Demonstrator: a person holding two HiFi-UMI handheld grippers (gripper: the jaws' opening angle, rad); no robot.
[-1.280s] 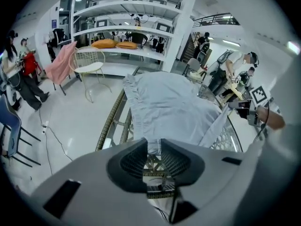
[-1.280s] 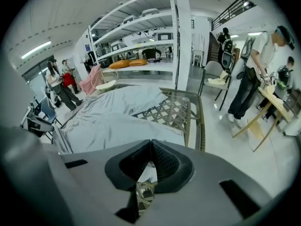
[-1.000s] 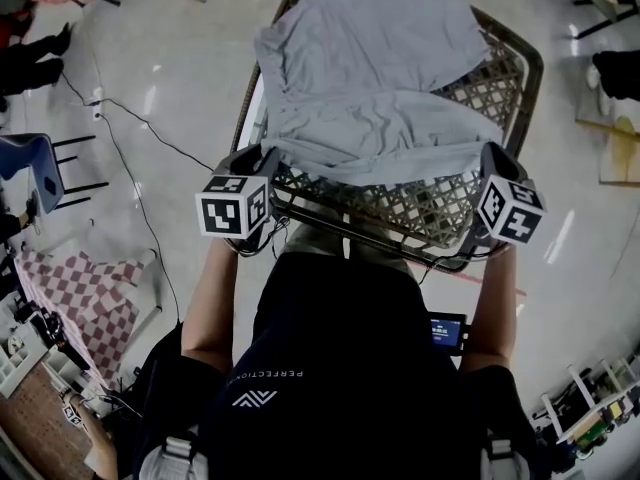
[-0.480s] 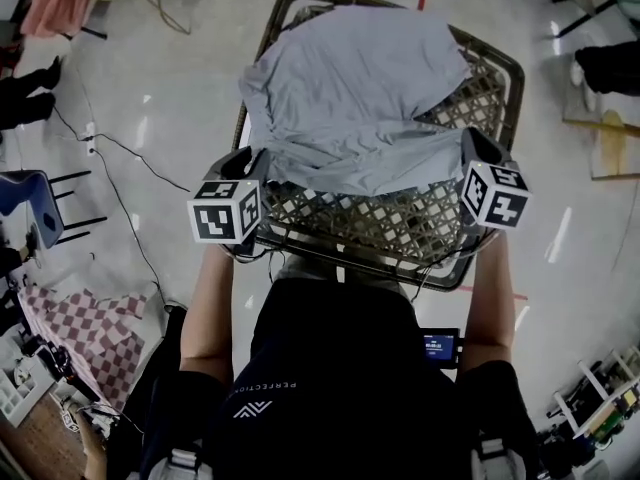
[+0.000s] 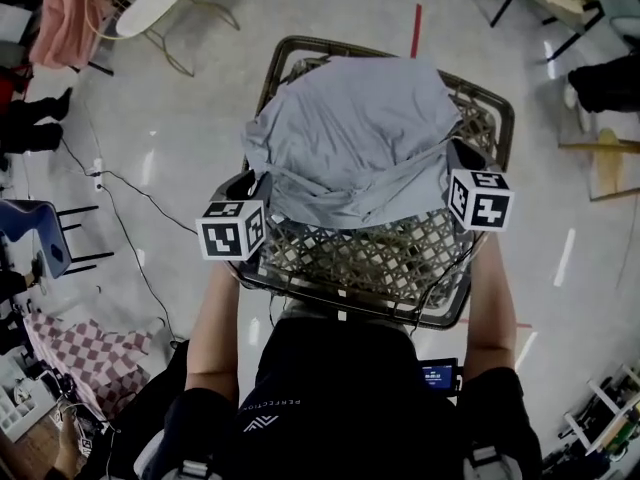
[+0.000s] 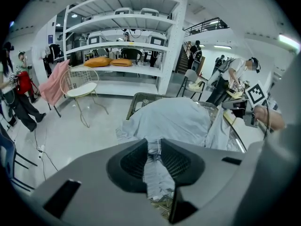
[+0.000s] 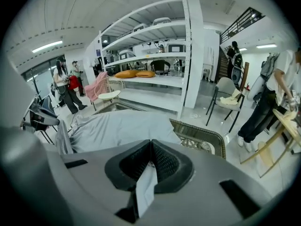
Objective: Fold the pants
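In the head view the jaws of the left tool [image 5: 260, 184] and the right tool [image 5: 448, 155] are hidden behind their 2 marker cubes and the gathered edge of the pants [image 5: 350, 133]. The pants cover most of the far half of the woven surface [image 5: 370, 258]. In the right gripper view the pinched strip of fabric runs down behind the tool's body, its end out of sight.

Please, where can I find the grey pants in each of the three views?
Head view: upper centre, pants draped over the woven table.
Left gripper view: centre, a strip running between the jaws.
Right gripper view: left of centre.
Shared landmark: the woven table's rim.
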